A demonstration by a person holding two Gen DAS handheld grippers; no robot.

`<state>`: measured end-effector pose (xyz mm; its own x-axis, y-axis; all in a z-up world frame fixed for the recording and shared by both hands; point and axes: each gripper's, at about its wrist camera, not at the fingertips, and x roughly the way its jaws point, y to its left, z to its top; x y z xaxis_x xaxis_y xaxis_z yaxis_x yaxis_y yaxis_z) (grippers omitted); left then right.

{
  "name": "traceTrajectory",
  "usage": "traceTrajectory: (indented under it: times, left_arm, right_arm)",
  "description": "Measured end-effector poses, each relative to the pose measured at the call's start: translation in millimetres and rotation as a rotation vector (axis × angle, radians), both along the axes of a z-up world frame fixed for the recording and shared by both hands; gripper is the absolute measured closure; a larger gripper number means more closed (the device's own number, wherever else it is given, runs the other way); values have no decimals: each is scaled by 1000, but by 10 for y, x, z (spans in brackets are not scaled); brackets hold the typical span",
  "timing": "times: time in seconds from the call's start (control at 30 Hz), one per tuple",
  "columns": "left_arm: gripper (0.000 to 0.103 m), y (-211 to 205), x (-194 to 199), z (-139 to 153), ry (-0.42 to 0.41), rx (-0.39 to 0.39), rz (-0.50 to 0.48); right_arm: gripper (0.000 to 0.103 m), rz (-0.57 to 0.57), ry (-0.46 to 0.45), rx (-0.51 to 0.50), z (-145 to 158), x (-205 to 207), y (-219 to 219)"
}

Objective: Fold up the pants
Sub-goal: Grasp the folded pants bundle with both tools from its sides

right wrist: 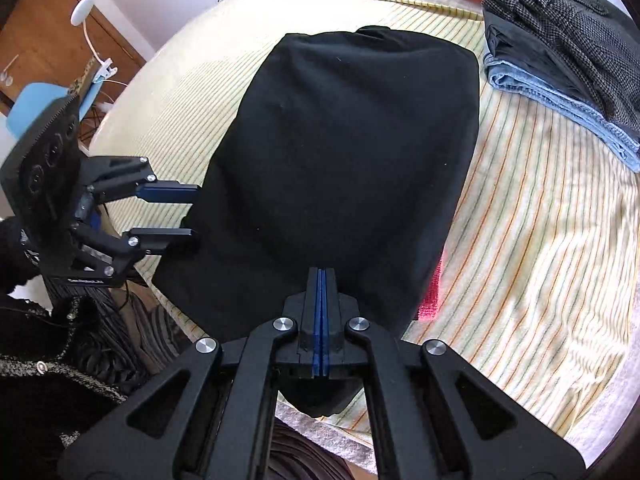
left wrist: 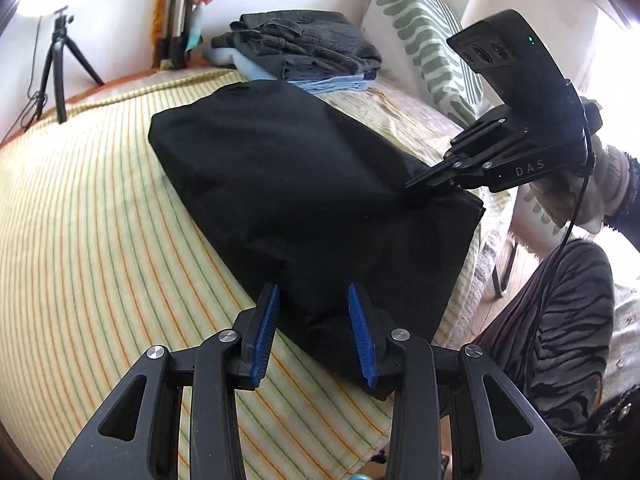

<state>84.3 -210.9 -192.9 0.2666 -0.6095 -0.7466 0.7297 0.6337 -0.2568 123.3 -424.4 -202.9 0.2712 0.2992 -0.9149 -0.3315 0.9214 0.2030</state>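
1. A pair of black cloth pants (right wrist: pixel 344 168), folded into a thick oblong bundle, lies on a bed covered by a pale yellow sheet with thin orange and green stripes (right wrist: pixel 540 240).
2. The right gripper (right wrist: pixel 323 276) points steeply down at the near end of the bundle. Its blue-padded jaws are pressed fully together, with black cloth bunched around and under the tips. In the left wrist view the same gripper (left wrist: pixel 416 184) has its tips buried in the bundle's edge, so it appears to pinch the fabric, though the pads themselves are hidden there.
3. The left gripper (left wrist: pixel 314 320) has its jaws partly apart, the blue ribbed pads (left wrist: pixel 266 320) standing either side of a stretch of the bundle's near edge. The cloth lies between and beneath them; whether the pads press on it cannot be told. From the right wrist view this gripper (right wrist: pixel 192 212) sits at the bundle's left side, its two fingers reaching the edge with a clear gap between them.
4. Beyond the right gripper and to its right, past the black bundle, sits a stack of folded garments (right wrist: pixel 560 48): grey tweed on top, dark cloth and light blue denim below.
5. Ahead of the left gripper, far right, a white pillow with green leaf print (left wrist: pixel 424 32) leans against the wall.
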Motion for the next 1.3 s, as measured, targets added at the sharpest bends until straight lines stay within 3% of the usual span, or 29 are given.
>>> traceTrajectory:
  times: [0.07, 0.13, 0.17, 0.2, 0.27, 0.43, 0.57, 0.8, 1.03, 1.17, 1.3]
  left_arm:
    - [57, 26, 4, 35, -4, 22, 23]
    - [52, 58, 34, 87, -6, 38, 44]
    - [52, 66, 61, 108, -4, 44, 57]
    - [51, 74, 90, 118, -2, 49, 72]
    - [43, 93, 177, 147, 17, 54, 113]
    - [39, 83, 330, 128, 73, 50, 149]
    - [39, 98, 458, 69, 161, 5, 172]
    - [38, 244, 698, -104, 386, -165, 233]
    - [38, 191, 758, -158, 401, -216, 227]
    - [40, 84, 781, -153, 387, -217, 201]
    - [41, 45, 774, -128, 363, -195, 155]
  right_arm:
    - [103, -3, -6, 9, 50, -10, -36]
    - [94, -34, -30, 27, 122, 5, -108]
    - [74, -62, -46, 40, 159, 31, -168]
    - [46, -104, -67, 66, 199, 72, -258]
    - [25, -168, -98, 100, 232, 143, -410]
    - [25, -213, -20, 176, 63, 365, -635]
    - [25, -218, 31, 230, -64, 479, -700]
    - [25, -177, 73, 332, -233, 526, -750]
    - [23, -166, 67, 463, -305, 568, -833]
    - [32, -163, 67, 504, -325, 567, -851]
    - [61, -179, 78, 527, -369, 567, -913]
